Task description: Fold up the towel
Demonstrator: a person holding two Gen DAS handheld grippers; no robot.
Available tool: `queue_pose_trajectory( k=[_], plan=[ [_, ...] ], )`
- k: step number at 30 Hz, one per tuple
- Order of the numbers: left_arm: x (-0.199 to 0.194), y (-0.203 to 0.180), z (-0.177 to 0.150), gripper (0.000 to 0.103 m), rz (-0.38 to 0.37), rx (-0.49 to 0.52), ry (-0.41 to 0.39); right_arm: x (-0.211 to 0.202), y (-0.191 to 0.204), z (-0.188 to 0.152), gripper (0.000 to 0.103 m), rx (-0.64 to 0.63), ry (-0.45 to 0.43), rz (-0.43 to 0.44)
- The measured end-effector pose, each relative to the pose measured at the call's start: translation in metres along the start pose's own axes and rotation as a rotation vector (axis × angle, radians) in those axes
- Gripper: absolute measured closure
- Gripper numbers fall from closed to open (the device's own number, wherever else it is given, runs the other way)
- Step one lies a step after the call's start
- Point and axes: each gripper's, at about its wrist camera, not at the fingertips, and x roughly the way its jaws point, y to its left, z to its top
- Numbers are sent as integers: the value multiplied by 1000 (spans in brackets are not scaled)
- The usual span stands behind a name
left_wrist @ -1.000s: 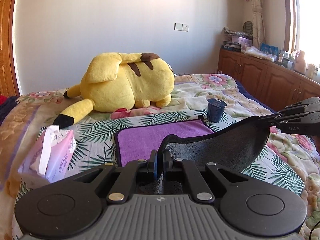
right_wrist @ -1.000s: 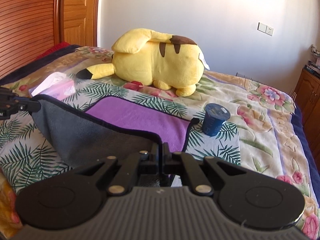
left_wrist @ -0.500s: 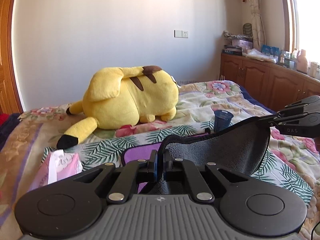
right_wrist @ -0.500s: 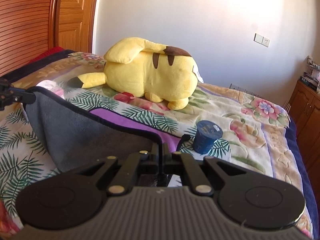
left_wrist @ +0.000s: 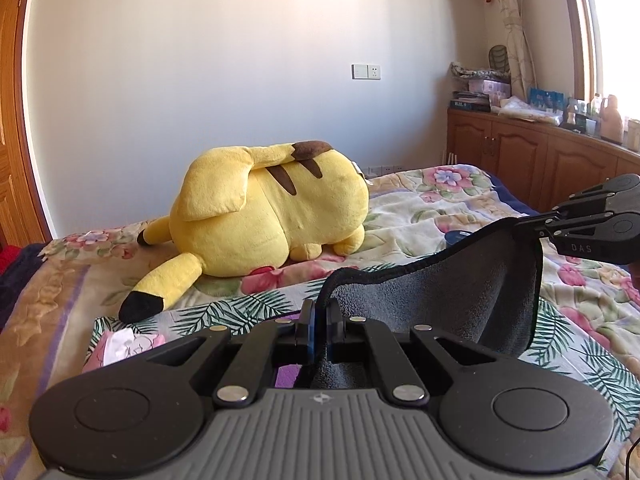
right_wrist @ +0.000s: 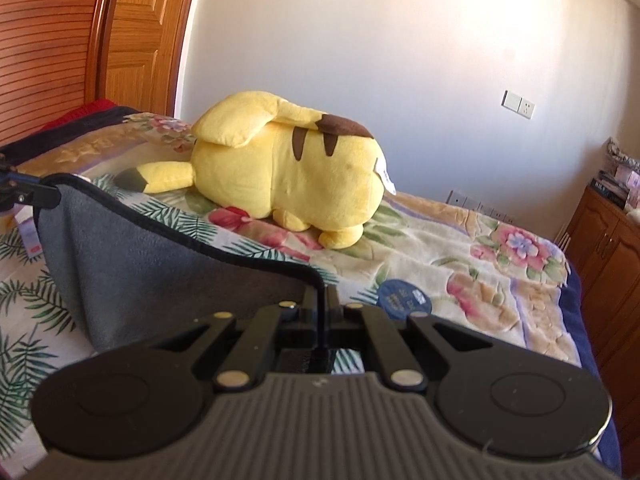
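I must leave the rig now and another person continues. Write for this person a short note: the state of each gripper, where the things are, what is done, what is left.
Left gripper: shut on one corner of the grey-and-purple towel with black edging.
Right gripper: shut on the neighbouring corner.
Towel: held edge lifted and stretched between both grippers above the floral bedspread; the grey side faces the cameras, and a purple patch shows under the left gripper.
Done: edge gripped and raised.
Left: carry it over to the opposite edge, lay it down, release, smooth.

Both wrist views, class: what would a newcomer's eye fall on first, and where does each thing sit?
First, the big yellow Pikachu plush lying on the floral bedspread against the far wall. Next, the towel, grey side showing, stretched in the air between the left gripper and the right gripper, each shut on a corner. A blue cup stands beside it.
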Motion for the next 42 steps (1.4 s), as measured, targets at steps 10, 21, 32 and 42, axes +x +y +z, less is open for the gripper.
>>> queue_pose_trajectory(
  k=[10,21,32,42],
  plan=[
    [24,11,4,103,30,-4,-16,24,-6,7,101,-28,-6,-33],
    [61,20,4,103,70,9,-7,59,-11,6,101,-37,-14,-49],
    [113,32,0,103,98,31,63,99,-7,-2,101,-29,21,-72],
    [158,38,-24,103,122,53,166,139,4,-20,100,-60,105,-88]
  ],
)
